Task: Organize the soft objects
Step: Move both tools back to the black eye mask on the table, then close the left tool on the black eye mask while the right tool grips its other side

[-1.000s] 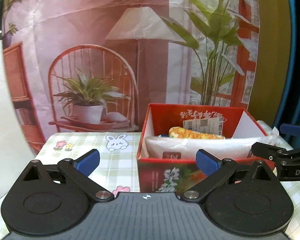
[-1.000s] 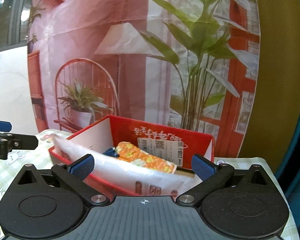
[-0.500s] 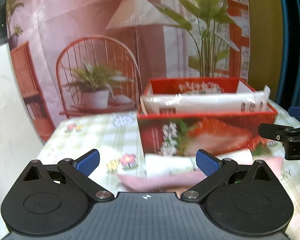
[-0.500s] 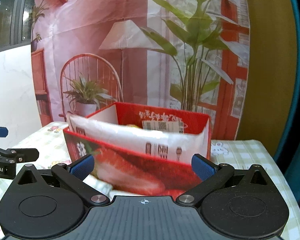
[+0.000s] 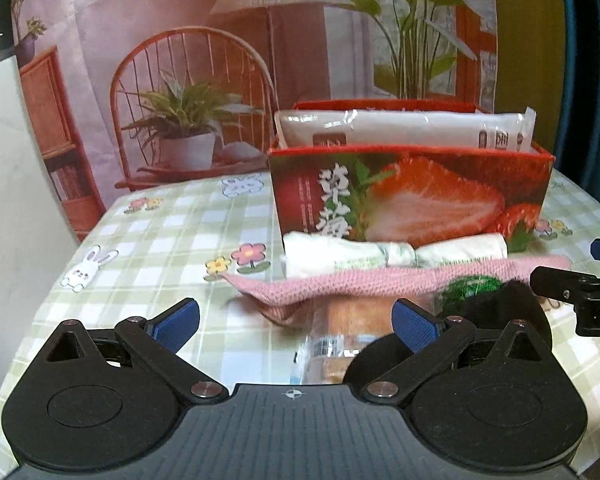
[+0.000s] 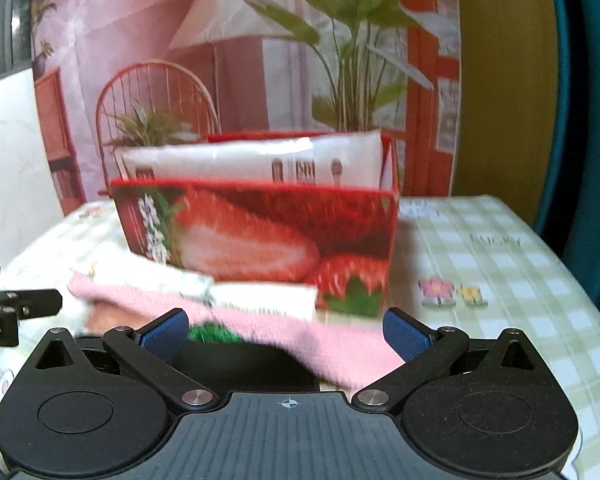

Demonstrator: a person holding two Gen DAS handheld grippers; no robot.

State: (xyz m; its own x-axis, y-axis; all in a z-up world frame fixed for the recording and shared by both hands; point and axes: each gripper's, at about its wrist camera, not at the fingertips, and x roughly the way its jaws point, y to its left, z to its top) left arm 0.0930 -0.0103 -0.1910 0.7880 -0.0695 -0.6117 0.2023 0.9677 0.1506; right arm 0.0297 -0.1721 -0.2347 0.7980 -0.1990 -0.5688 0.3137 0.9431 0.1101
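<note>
Both tools are hovering low over the surface (image 5: 172, 232) with nothing between their blue pads: my left tool (image 5: 296, 322) is gaping wide, and my right tool (image 6: 286, 330) is spread just as wide.

Largest of what I am facing is the red strawberry-printed box (image 5: 412, 196), which is standing upright on the checked cloth. It is holding a long white plastic-wrapped package (image 5: 404, 130) that is leaning along its front wall and poking above the rim.

Soft things are lying in a loose pile just in front of the box. A pink knitted cloth (image 5: 380, 282) is stretching across the pile, and a rolled white cloth with a pale green print (image 5: 392, 254) is resting behind it, touching the box's base. Under the pink cloth a wrapped tan item (image 5: 356, 316) is showing, beside a black fuzzy piece (image 5: 508, 308) and a small green tuft (image 5: 470, 286).
</note>
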